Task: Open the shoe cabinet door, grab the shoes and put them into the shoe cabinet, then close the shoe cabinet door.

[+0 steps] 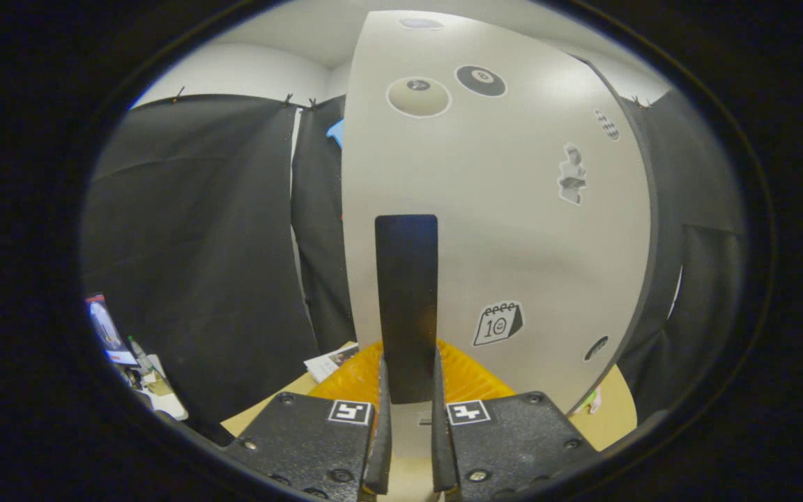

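Black flat handle (pixel 406 293) of smooth door (pixel 513 230) pinched by gripper (pixel 408 425).

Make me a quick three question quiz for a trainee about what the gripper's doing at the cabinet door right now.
1. True or false: the gripper is shut on the door handle.
2. Which sticker is nearest the handle? A) calendar B) billiard ball C) checkered
3. Fill in: the handle stands ____ on the cabinet door.

Key: 1 true. 2 A, the calendar sticker. 3 upright.
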A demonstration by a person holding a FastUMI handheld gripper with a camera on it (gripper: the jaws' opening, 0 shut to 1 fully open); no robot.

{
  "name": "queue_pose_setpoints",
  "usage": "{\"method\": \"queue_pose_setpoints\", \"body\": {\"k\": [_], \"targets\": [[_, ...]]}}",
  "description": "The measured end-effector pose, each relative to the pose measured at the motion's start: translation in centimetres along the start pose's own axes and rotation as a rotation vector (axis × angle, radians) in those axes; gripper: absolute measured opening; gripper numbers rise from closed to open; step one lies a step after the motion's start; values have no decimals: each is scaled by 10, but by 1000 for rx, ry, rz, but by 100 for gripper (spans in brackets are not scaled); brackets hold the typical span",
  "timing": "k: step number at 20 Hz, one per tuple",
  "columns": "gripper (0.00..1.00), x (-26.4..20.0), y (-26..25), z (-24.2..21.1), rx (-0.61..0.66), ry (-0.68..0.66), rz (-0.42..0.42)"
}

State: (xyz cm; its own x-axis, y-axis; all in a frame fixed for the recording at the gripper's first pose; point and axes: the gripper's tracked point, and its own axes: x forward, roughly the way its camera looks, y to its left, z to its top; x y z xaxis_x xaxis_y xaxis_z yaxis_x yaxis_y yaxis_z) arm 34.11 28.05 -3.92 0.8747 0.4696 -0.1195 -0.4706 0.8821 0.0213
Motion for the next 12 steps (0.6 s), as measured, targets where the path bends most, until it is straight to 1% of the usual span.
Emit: {"method": "queue_pose_setpoints", "body": {"k": [2, 5, 9, 12], "targets": [[25, -11, -4, -3, 15, 3, -2], [25, -30, -14, -6, 28, 0, -29], [23, -56, -30, -10, 27, -9, -95], [21, -67, -45, -11, 41, -14, -146]]}}
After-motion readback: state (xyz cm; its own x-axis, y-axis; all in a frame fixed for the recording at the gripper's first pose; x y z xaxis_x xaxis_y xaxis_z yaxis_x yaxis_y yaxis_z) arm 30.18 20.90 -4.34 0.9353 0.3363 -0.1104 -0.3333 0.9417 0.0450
